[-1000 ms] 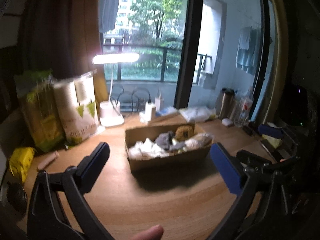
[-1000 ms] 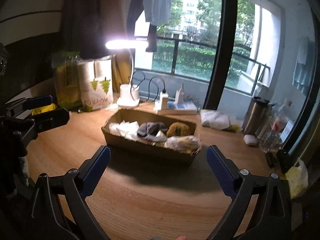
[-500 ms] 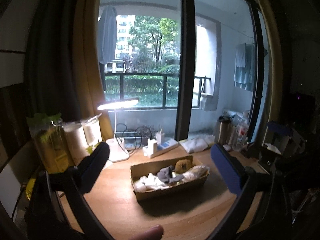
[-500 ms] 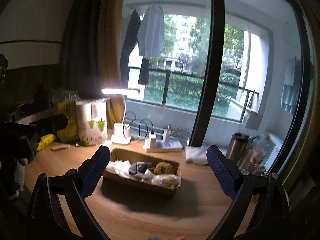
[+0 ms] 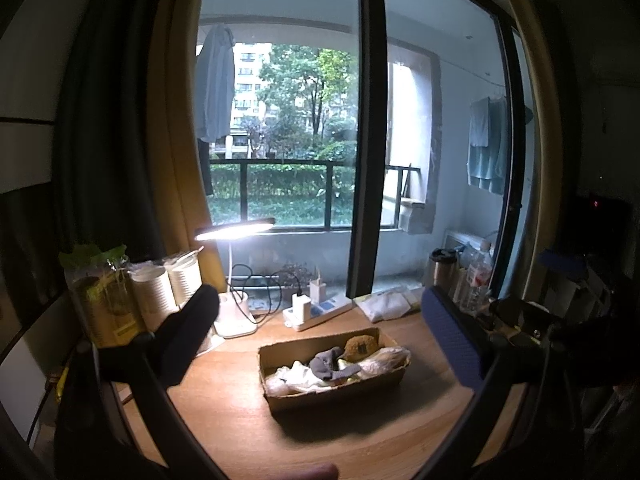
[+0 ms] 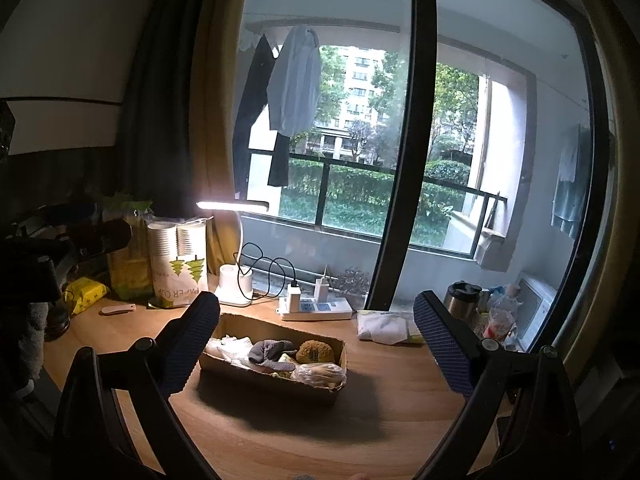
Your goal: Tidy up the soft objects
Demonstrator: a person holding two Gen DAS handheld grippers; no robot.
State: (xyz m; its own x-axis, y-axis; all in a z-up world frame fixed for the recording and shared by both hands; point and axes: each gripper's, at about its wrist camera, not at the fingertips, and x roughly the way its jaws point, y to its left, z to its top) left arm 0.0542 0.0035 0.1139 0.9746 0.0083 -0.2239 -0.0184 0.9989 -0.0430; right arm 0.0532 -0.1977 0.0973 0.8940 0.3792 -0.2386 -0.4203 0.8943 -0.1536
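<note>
On the counter (image 6: 400, 420) ahead of you, the cardboard box (image 6: 256, 376) holds limp, light soft things, so with both the left gripper (image 5: 320, 340) and right gripper (image 6: 316, 340) jaws wide and empty, pinch the grey sock (image 6: 269, 351) mid-bunch.

The wooden surface (image 6: 304, 432) carried a cardboard box (image 6: 272, 376), a lit lamp (image 6: 236, 288), a power strip (image 6: 316, 308), paper-cup sleeves (image 6: 178, 264) and a folded cloth (image 6: 384, 328).
</note>
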